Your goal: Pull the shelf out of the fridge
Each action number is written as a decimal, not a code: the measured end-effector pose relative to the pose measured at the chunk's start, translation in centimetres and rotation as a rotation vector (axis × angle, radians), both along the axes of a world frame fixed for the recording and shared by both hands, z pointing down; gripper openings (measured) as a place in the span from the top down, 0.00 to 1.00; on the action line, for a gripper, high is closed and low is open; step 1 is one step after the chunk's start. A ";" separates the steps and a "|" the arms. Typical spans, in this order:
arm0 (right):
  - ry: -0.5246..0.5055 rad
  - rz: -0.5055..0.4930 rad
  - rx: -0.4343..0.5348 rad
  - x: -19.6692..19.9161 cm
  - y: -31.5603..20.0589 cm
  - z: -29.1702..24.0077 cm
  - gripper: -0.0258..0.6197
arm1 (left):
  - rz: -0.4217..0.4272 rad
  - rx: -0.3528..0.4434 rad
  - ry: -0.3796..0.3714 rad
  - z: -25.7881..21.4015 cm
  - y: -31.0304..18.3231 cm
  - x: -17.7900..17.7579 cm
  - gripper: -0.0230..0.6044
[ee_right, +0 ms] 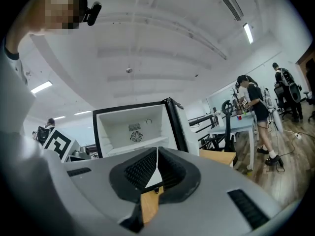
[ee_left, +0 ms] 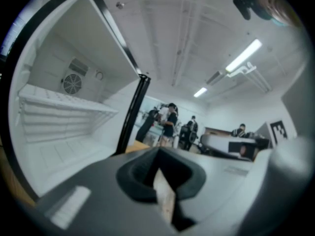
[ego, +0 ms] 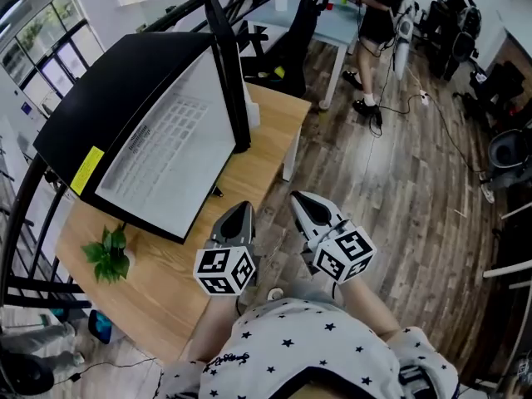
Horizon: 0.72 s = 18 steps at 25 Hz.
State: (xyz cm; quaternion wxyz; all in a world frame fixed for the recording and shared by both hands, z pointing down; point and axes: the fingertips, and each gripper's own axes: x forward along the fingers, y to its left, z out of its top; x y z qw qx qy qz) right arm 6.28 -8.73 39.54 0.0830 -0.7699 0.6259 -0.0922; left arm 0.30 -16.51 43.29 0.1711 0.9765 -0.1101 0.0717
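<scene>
A small black fridge [ego: 108, 98] stands on the wooden table [ego: 278, 119] with its door [ego: 229, 65] swung open. In the left gripper view its white inside shows a fan and a white shelf [ee_left: 64, 102] still seated across it. The same shelf [ee_right: 133, 150] shows in the right gripper view, under the fan. Both grippers are in front of the fridge, apart from it. My left gripper [ego: 243, 209] is shut and empty, its jaws pressed together [ee_left: 158, 154]. My right gripper [ego: 301, 198] beside it is also shut and holds nothing [ee_right: 157, 154].
A small green plant [ego: 108, 252] stands on the table left of the fridge's front. Behind the table are an office chair [ego: 291, 40], a light blue table [ego: 332, 23] and a standing person [ego: 378, 15]. A dark railing [ego: 25, 214] runs along the left.
</scene>
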 end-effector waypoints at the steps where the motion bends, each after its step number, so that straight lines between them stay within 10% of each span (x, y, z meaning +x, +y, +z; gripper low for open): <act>1: -0.004 -0.017 0.002 0.0 -0.5 0.0 0.92 | -0.018 0.002 -0.001 -0.1 -0.5 -0.2 0.96; 18: 0.016 -0.371 0.028 4.6 -9.5 -1.1 0.92 | -0.389 0.002 -0.016 0.6 -6.7 1.1 0.96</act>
